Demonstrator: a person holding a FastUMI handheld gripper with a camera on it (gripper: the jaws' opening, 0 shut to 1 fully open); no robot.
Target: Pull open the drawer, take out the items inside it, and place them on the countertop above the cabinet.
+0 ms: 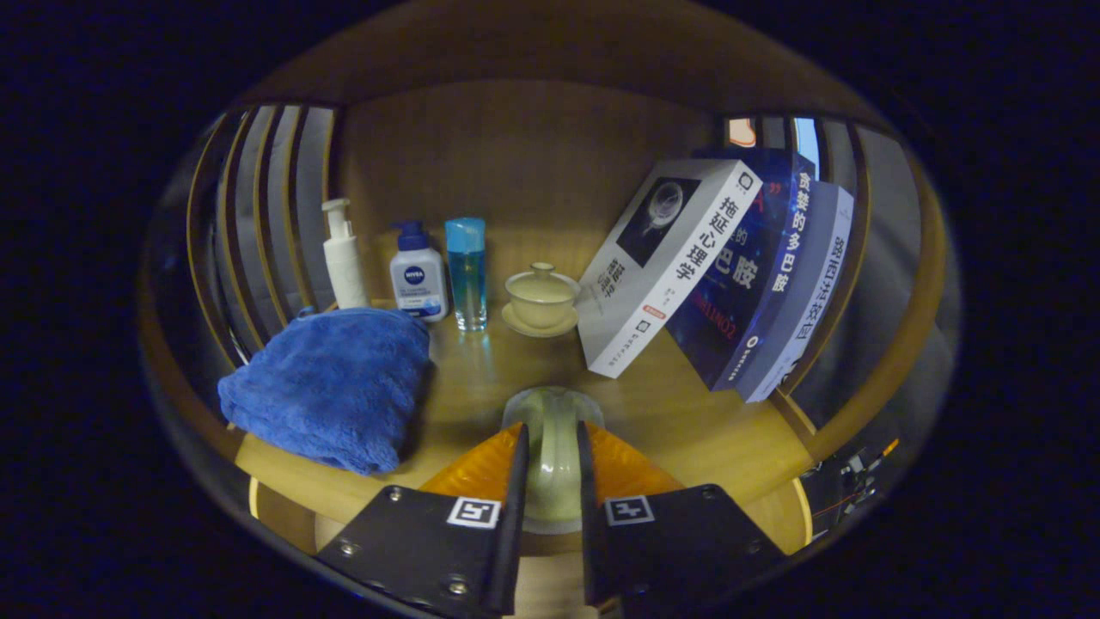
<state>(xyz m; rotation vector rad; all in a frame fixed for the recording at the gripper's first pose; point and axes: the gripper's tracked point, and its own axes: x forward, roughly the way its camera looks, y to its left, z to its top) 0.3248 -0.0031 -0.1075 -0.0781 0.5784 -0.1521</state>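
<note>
Gripping cup (NIVEA bottle beyond)

The one camera rides on the gripper, just behind its two fingers, and looks forward along them, level with the wooden countertop. It sits close in: the fingers fill the near foreground. It faces the back panel, taking in the whole width between the slatted sides, bent round by the fisheye lens.
</note>
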